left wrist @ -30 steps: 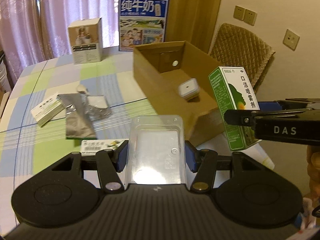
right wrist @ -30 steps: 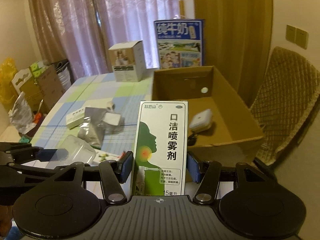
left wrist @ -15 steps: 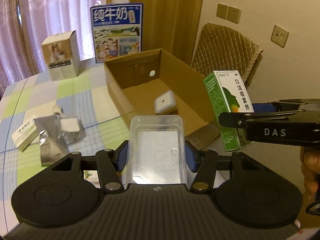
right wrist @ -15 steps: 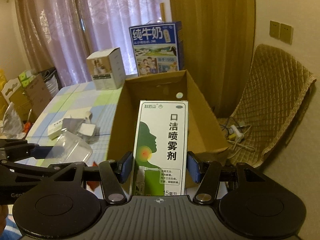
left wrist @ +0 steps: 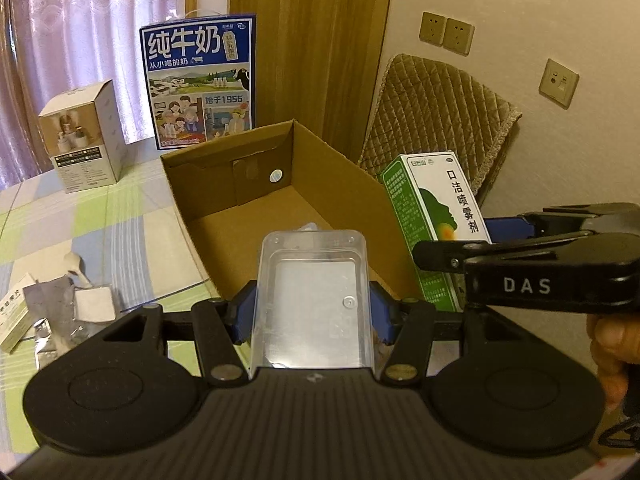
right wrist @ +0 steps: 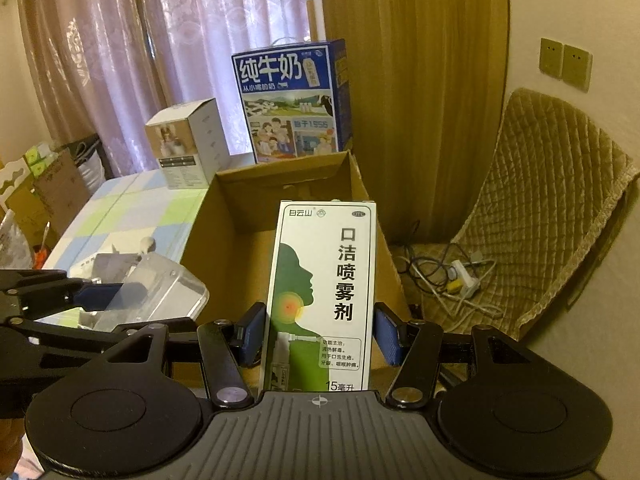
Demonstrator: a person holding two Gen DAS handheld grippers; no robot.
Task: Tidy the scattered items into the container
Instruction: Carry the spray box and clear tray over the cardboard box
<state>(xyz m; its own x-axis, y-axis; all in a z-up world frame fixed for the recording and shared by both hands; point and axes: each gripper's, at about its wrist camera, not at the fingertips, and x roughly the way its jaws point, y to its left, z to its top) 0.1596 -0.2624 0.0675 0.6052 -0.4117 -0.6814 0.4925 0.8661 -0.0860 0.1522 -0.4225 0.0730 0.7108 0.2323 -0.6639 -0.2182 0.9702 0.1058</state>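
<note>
My left gripper [left wrist: 312, 312] is shut on a clear plastic box [left wrist: 312, 280], its blue pads pressing both sides. It hangs over the near edge of the open cardboard box [left wrist: 224, 184]. My right gripper [right wrist: 320, 332] is shut on an upright green and white spray carton [right wrist: 324, 280], held in front of the cardboard box [right wrist: 208, 240] near its right side. In the left wrist view, the carton [left wrist: 432, 208] and the right gripper [left wrist: 500, 232] sit to the right. In the right wrist view, the clear box [right wrist: 160, 292] sits lower left.
Foil packets [left wrist: 52, 308] and a small white carton [left wrist: 12, 316] lie on the checked tablecloth at the left. A blue milk case [left wrist: 200, 84] and a white box [left wrist: 80, 136] stand behind. A quilted chair [left wrist: 436, 120] with cables [right wrist: 452, 276] is at the right.
Both grippers have carried their boxes rightward toward the cardboard box, which now looms nearer and more central. The loose items on the table have slid to the left. Both grips are unchanged.
</note>
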